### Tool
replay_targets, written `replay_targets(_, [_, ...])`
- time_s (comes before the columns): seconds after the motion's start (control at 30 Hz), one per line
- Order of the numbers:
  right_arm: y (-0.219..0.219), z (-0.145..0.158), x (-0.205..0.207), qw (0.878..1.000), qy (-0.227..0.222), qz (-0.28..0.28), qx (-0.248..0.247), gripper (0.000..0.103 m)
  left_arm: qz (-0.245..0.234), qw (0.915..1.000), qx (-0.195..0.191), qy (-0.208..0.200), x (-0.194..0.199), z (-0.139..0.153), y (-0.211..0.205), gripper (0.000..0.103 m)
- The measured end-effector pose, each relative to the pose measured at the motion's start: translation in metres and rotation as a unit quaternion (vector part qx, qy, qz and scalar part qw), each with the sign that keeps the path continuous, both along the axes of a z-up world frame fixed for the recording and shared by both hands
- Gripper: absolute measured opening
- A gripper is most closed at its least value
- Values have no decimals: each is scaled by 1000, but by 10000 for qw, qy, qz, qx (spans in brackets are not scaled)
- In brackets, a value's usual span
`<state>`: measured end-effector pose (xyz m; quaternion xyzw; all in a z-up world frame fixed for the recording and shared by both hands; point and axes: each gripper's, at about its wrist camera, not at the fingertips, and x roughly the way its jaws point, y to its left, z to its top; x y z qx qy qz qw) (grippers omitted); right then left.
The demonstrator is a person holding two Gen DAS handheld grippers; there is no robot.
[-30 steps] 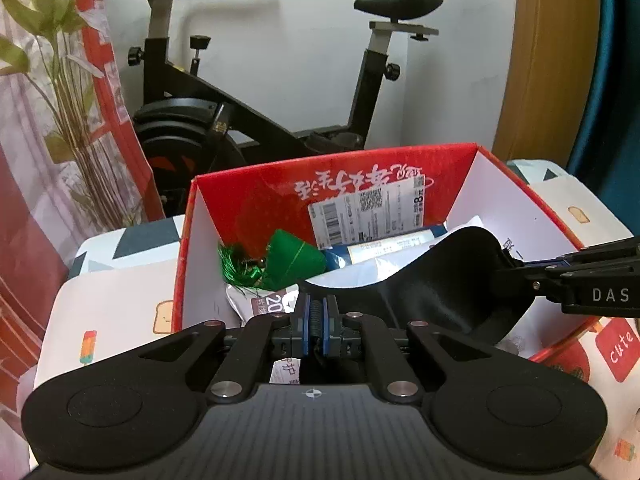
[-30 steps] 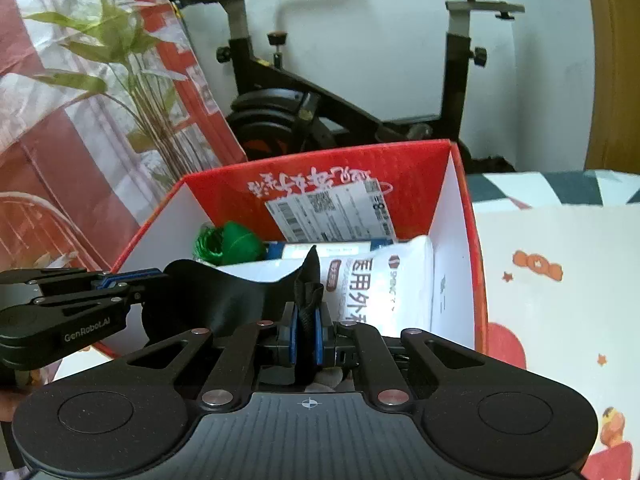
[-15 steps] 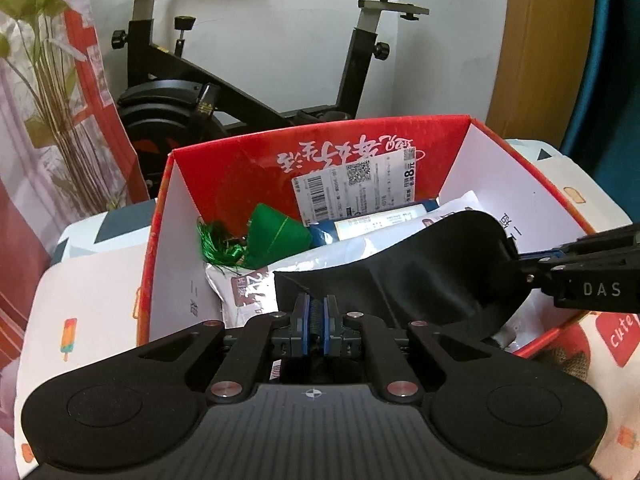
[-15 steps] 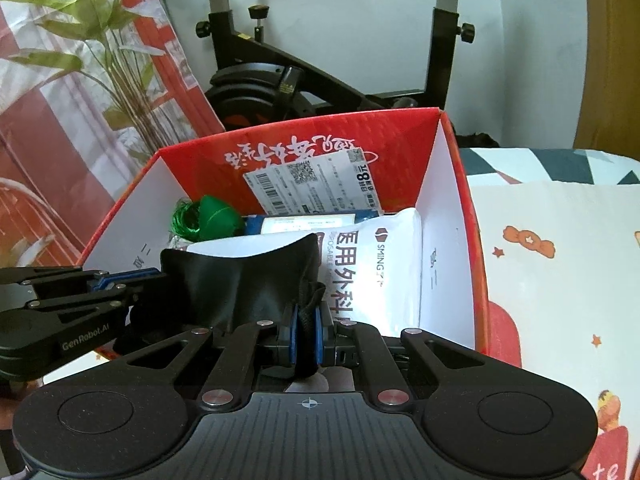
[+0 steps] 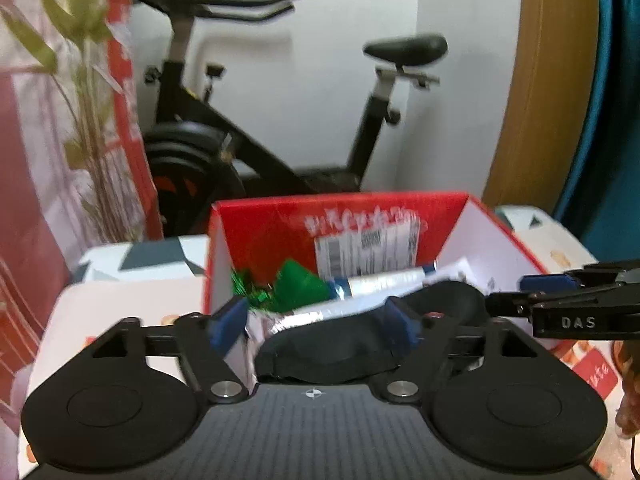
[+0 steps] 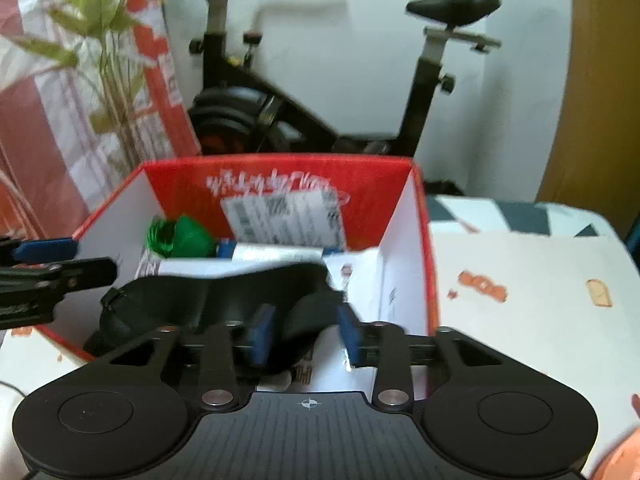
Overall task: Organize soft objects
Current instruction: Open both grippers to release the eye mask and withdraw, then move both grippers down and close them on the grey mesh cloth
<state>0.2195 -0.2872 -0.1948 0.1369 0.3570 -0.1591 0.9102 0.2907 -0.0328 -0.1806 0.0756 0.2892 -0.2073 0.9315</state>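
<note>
An exercise bike (image 5: pixel 256 152) is seen behind the red cardboard box (image 6: pixel 280 176), which stands on a patterned sheet (image 6: pixel 520 280). The black fabric piece (image 6: pixel 224 296) now lies loose inside the box, on the white pouches; half a second ago it was clamped at both ends. The left gripper (image 5: pixel 312 320) and right gripper (image 6: pixel 306 332) have since been spread apart, so the piece is judged delivered. A green tasselled ornament (image 5: pixel 296 286) is tucked in the corner. "DAS" is legible on the right gripper; the box's lettering and shipping label (image 6: pixel 284 216) are blurred.
</note>
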Motion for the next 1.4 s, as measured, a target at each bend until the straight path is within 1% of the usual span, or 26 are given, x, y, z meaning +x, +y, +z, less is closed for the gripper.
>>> replay_targets(0.03, [0, 4, -3, 9999, -86, -58, -26, 62, 39, 10000, -43, -60, -4, 4, 2, 87])
replay_targets(0.07, [1, 8, -6, 9998, -174, -99, -36, 69, 83, 9998, -105, -120, -8, 8, 4, 91])
replay_targets(0.1, [2, 12, -10, 9996, -258, -110, -40, 72, 115, 9997, -165, -167, -13, 11, 7, 93])
replay_targets(0.13, [4, 16, -13, 9994, -337, -94, -58, 77, 141, 9995, -225, -198, -16, 14, 8, 97])
replay_targets(0.17, [6, 20, -17, 9992, -391, -72, -88, 87, 172, 9992, -297, -213, -21, 17, 10, 101])
replay_targets(0.23, [11, 27, -24, 9988, -460, -28, -172, 97, 240, 9984, -472, -192, -30, 21, 15, 103])
replay_targets(0.3, [16, 34, -33, 9983, -526, 22, -231, 99, 335, 9980, -505, -192, -40, 24, 19, 103])
replay_targets(0.33, [19, 38, -37, 9982, -552, 61, -243, 102, 385, 9979, -473, -208, -45, 26, 19, 103])
replay_targets(0.43, [25, 48, -51, 9975, -658, 54, -259, 102, 559, 9974, -366, -288, -62, 31, 22, 103])
replay_targets(0.63, [33, 64, -76, 9952, -923, 0, -332, 103, 825, 9945, -554, -334, -88, 39, 32, 103])
replay_targets(0.83, [44, 65, -93, 9940, -969, 59, -496, 103, 932, 9933, -453, -508, -105, 40, 34, 103])
replay_targets(0.93, [50, 65, -105, 9904, -1144, 1, -773, 103, 995, 9923, -420, -605, -113, 38, 36, 103])
replay_targets(1.0, [51, 63, -112, 9893, -1209, -17, -820, 103, 1122, 9900, -417, -742, -119, 36, 37, 103])
replay_targets(1.07, [49, 59, -118, 9890, -1254, -34, -781, 103, 1238, 9882, -426, -794, -121, 30, 39, 103])
replay_targets(1.13, [49, 53, -123, 9881, -1286, -65, -837, 103, 1326, 9875, -413, -752, -118, 22, 39, 103])
replay_targets(1.23, [48, 40, -126, 9874, -1282, -71, -927, 103, 1396, 9878, -370, -575, -113, 5, 40, 103])
replay_targets(1.4, [42, 9, -131, 9888, -1206, -216, -854, 103, 1423, 9892, -294, -213, -107, -34, 44, 103])
